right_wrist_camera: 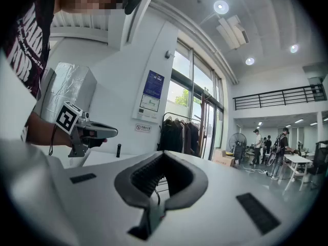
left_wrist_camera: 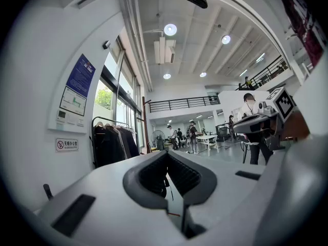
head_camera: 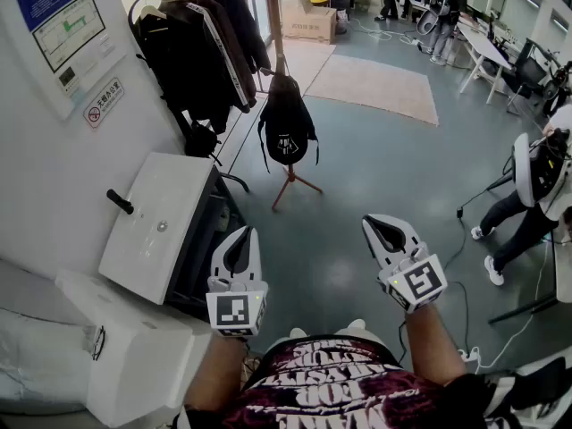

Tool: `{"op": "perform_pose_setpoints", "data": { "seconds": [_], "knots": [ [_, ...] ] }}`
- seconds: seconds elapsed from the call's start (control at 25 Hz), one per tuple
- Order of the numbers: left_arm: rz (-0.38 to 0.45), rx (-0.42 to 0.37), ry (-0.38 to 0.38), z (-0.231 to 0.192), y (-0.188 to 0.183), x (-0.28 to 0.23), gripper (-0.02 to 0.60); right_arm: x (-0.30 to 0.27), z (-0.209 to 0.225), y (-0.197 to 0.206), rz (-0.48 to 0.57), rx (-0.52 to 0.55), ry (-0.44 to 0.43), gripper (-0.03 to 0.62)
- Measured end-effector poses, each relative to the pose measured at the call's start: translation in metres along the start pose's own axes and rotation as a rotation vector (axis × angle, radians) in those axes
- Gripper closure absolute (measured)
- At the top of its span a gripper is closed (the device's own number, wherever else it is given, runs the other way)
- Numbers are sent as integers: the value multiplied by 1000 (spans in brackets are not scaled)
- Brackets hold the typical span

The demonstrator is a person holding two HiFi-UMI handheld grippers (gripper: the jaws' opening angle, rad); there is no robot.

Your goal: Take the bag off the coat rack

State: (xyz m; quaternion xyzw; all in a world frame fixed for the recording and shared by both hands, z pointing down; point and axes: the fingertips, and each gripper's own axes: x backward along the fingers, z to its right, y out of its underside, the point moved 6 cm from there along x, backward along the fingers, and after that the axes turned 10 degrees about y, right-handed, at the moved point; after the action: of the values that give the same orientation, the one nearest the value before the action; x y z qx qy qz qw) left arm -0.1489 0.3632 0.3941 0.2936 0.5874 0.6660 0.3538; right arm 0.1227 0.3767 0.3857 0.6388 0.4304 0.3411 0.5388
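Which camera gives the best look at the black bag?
The head view: the bag hangs in full sight on the wooden stand. In both gripper views the shut jaws cover where it hangs, so little or nothing of it shows.

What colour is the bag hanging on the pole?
The bag is black with a small white mark; head view shows it best.

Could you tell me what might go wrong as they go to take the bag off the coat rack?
The bag hangs on a slim coat rack with thin legs; a sideways pull might tip it. The left gripper and right gripper are shut and must open first.
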Motion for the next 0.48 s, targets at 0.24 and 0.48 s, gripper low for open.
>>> {"op": "perform_pose_setpoints", "data": {
  "seconds": [0.24, 0.48],
  "knots": [
    [-5, 13, 31, -4, 4, 19, 575, 7, -26, -4, -33, -14, -9, 591],
    [-1, 30, 22, -13, 13, 28, 576, 10, -36, -4, -54, -6, 5, 589]
  ]
}}
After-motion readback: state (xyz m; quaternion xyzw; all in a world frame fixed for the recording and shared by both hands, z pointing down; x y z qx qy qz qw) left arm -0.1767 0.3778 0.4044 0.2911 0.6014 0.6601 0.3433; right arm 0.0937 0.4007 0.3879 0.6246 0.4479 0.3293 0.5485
